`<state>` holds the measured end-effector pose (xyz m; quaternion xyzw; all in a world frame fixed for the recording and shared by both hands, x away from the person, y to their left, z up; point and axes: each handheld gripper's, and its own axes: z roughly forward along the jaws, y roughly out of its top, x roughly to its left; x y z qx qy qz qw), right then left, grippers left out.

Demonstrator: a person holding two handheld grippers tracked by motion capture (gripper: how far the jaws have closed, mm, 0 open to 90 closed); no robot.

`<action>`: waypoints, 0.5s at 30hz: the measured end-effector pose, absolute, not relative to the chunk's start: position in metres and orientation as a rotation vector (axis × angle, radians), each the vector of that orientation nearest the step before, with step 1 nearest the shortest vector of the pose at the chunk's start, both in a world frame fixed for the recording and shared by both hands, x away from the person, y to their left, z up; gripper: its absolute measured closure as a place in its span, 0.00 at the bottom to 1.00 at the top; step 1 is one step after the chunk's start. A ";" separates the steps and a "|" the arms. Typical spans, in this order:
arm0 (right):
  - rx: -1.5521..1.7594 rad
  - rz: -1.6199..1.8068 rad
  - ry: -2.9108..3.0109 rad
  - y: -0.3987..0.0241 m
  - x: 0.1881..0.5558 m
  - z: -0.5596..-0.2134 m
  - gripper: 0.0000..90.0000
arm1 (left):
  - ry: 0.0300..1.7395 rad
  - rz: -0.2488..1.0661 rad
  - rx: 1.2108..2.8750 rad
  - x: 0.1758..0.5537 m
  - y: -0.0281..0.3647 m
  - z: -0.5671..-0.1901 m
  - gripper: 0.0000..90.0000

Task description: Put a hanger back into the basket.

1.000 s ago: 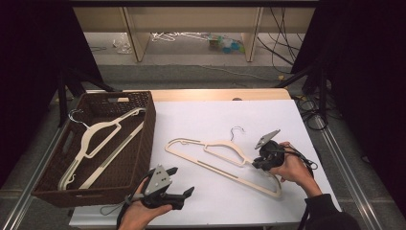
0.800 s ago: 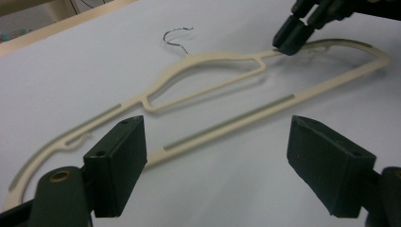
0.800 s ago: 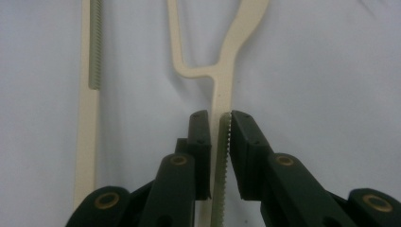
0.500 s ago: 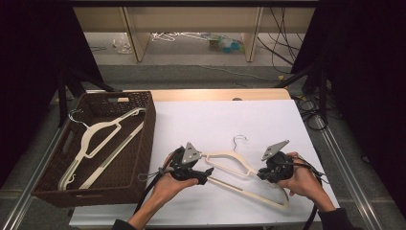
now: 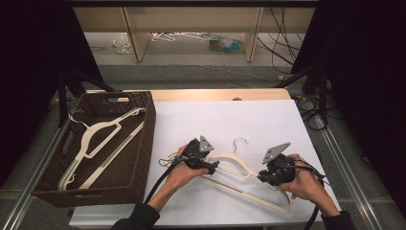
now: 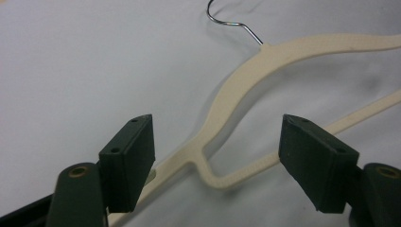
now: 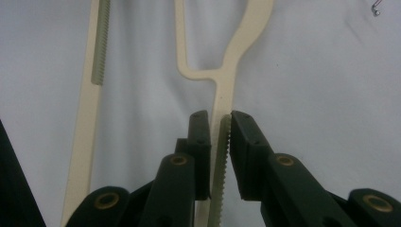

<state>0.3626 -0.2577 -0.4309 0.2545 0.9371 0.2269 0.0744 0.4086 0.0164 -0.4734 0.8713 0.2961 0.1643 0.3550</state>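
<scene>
Right gripper (image 7: 220, 124) clamps hanger (image 7: 226, 80); left gripper (image 6: 215, 146) closing, straddles hanger

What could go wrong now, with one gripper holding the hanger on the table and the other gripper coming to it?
The right gripper pinches only one thin arm of the cream hanger, so it may twist or slip when lifted. The left gripper, whose jaws have just been closing, straddles the other end without pressing it; a grip there may land off-centre. The metal hook might catch the basket.

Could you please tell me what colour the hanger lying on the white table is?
The hanger is cream, with a silver metal hook; the left gripper view shows it best.
</scene>
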 end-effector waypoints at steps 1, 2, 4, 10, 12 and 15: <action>0.760 0.678 2.817 -0.258 0.363 -0.431 0.88 | 0.769 0.421 2.249 0.410 0.013 -0.474 0.32; 0.760 0.683 2.813 -0.258 0.362 -0.431 0.88 | 0.764 0.422 2.258 0.412 0.011 -0.474 0.32; 0.758 0.680 2.817 -0.258 0.362 -0.431 0.88 | 0.767 0.421 2.270 0.414 0.005 -0.475 0.33; 0.757 0.684 2.815 -0.258 0.362 -0.428 0.88 | 0.726 0.407 2.324 0.420 -0.004 -0.477 0.38; 0.756 0.681 2.811 -0.257 0.362 -0.427 0.88 | 0.734 0.401 2.333 0.423 -0.006 -0.478 0.40; 0.762 0.677 2.812 -0.257 0.361 -0.427 0.88 | 0.731 0.406 2.335 0.427 -0.009 -0.481 0.43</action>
